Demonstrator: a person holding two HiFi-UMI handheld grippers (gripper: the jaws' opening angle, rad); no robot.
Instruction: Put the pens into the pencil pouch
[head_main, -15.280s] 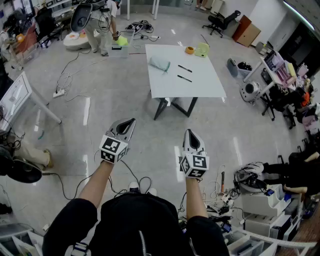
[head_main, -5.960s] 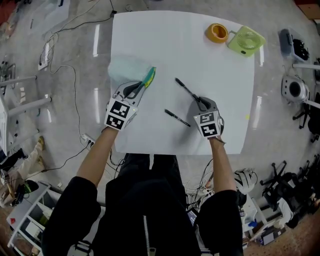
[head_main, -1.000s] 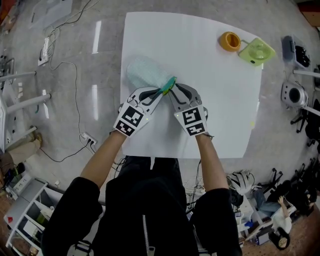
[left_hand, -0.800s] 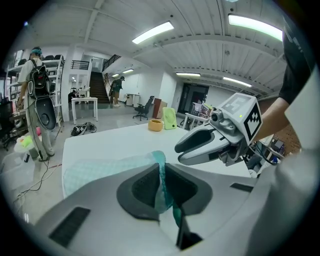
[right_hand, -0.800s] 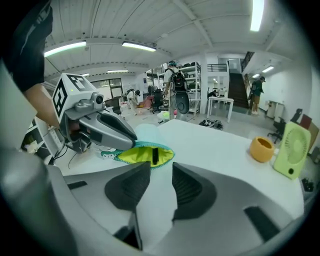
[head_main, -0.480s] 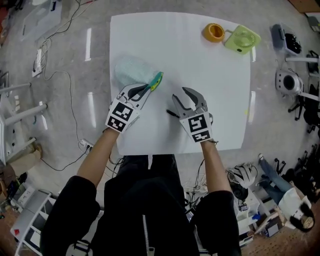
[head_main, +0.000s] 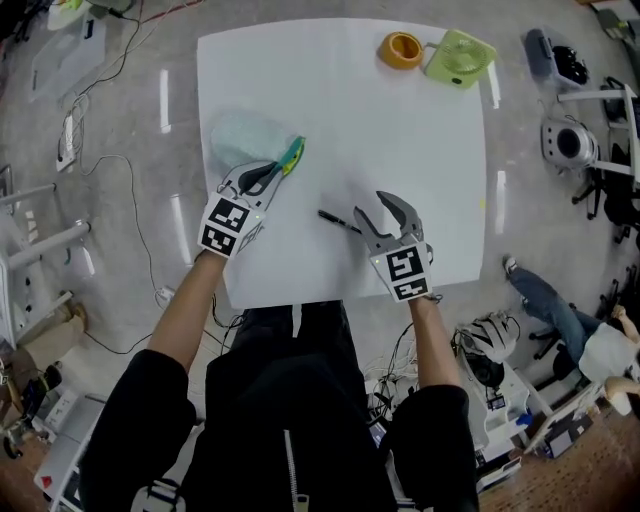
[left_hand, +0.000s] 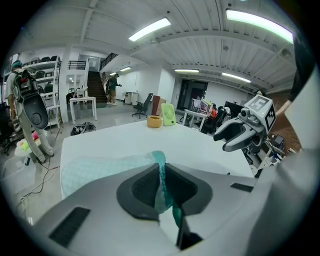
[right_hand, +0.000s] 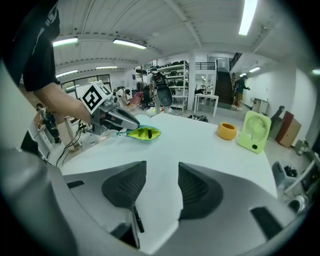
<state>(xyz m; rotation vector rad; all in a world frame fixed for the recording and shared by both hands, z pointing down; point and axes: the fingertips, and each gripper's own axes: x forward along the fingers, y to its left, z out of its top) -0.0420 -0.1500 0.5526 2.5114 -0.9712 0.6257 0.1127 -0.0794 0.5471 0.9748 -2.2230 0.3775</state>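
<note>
A pale teal pencil pouch (head_main: 243, 136) lies at the left of the white table (head_main: 420, 130), its green-yellow mouth (head_main: 292, 155) turned right. My left gripper (head_main: 274, 172) is shut on the pouch's teal edge (left_hand: 160, 172) and holds the mouth up. In the right gripper view the mouth (right_hand: 142, 133) gapes with something dark inside. One black pen (head_main: 338, 221) lies on the table just left of my right gripper (head_main: 371, 205). Its jaws have just been opening and have nothing between them. The pen (right_hand: 136, 219) shows under its left jaw.
An orange tape roll (head_main: 402, 47) and a light green desk fan (head_main: 459, 56) stand at the table's far right corner. Cables, chairs and equipment lie on the floor around the table. A person (head_main: 600, 345) is on the floor at the right.
My right gripper has drawn back from the pouch's mouth to the right and toward the near edge, with its jaws wider apart. The left gripper has kept its hold on the pouch.
</note>
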